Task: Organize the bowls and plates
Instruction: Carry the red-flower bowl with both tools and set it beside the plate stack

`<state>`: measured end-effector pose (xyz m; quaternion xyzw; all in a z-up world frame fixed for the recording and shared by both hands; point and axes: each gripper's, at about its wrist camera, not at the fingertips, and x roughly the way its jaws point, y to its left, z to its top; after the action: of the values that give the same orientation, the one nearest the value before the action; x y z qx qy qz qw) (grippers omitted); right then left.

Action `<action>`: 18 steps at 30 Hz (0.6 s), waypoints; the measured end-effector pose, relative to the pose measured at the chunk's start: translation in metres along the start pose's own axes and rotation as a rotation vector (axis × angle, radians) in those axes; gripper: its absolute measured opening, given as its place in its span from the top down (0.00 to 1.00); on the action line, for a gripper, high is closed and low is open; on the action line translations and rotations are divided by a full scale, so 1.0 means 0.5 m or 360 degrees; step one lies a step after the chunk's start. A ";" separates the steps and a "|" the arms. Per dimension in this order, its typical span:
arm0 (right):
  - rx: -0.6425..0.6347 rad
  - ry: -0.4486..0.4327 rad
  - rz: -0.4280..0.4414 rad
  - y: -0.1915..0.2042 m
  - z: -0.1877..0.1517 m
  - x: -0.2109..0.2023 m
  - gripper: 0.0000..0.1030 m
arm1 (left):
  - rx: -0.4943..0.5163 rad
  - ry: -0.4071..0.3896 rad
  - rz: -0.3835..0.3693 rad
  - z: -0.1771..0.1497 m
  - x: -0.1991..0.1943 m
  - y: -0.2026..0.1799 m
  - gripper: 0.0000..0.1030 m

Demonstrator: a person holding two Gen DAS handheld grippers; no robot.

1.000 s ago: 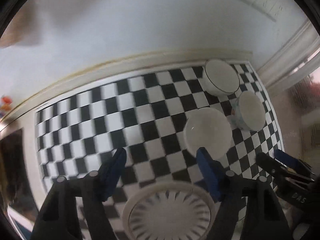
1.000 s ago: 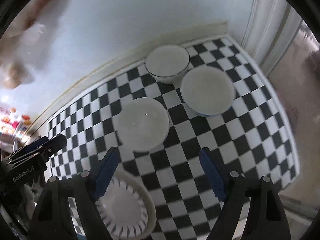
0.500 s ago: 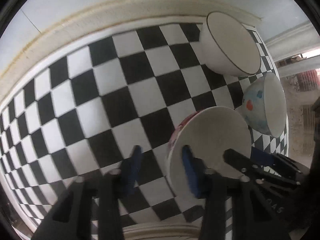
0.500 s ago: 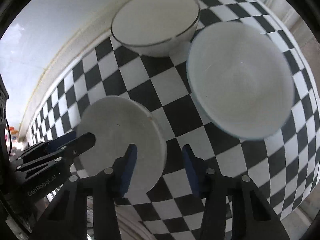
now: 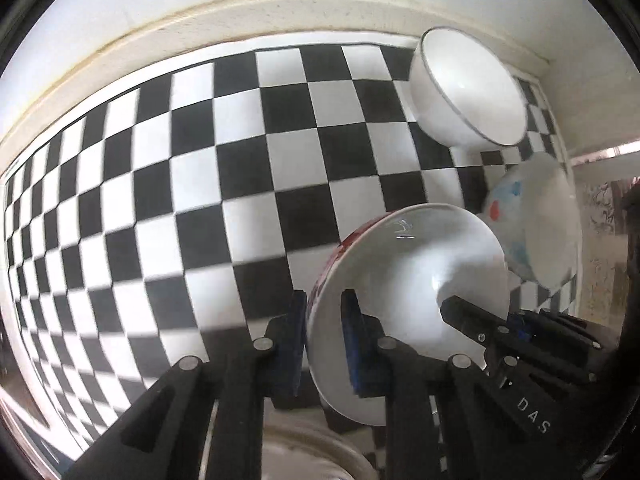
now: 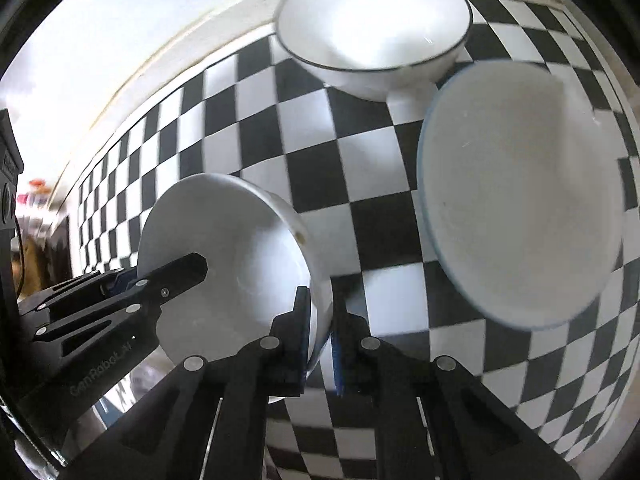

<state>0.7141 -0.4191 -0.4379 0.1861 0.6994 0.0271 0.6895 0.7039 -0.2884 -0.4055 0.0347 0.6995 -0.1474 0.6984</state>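
Both grippers were closed on the rim of one bowl, the red-patterned bowl: the left gripper had its fingers clamped over the rim's left edge, one pad inside and one outside, and the right gripper held the opposite edge the same way. The bowl sat tilted above the checkered worktop; whether its foot touched the surface could not be determined. Just beyond it stood the blue-spotted bowl, close to or touching its far rim, and behind that the grey-rimmed bowl near the wall. A ribbed plate lay partly visible beneath the grippers. In the inspector's judgement the step in hand was lifting this bowl to nest it in a neighbour. It called for equal pinch pressure on both sides, a level lift so the glazed rim did not slip between the pads, and clearance from the blue-spotted bowl before any sideways travel.
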 end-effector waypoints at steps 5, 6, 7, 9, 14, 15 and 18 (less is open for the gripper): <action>-0.0111 -0.0019 0.0021 0.003 -0.049 -0.063 0.90 | -0.0054 -0.0050 0.0001 -0.076 -0.062 -0.041 0.85; -0.0117 -0.0019 0.0021 0.000 -0.057 -0.071 0.90 | -0.0046 -0.0059 0.0006 -0.090 -0.071 -0.050 0.85; -0.0132 -0.0022 0.0019 -0.006 -0.075 -0.083 0.90 | -0.0034 -0.0064 0.0010 -0.103 -0.077 -0.062 0.85; -0.0124 -0.0020 0.0023 -0.019 -0.109 -0.102 0.90 | -0.0005 -0.0068 0.0009 -0.126 -0.087 -0.075 0.85; -0.0092 0.0010 0.0015 -0.090 -0.188 -0.125 0.90 | 0.0071 -0.0013 -0.0005 -0.179 -0.058 -0.142 0.85; -0.0086 0.0015 0.0008 -0.102 -0.200 -0.122 0.90 | 0.0085 0.0002 -0.0007 -0.189 -0.050 -0.151 0.85; -0.0062 0.0048 -0.0001 -0.147 -0.232 -0.109 0.90 | 0.0112 0.0069 -0.0002 -0.211 -0.013 -0.170 0.85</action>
<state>0.5837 -0.4784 -0.4022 0.1718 0.7091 0.0433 0.6825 0.5804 -0.3418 -0.3874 0.0619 0.7088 -0.1718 0.6814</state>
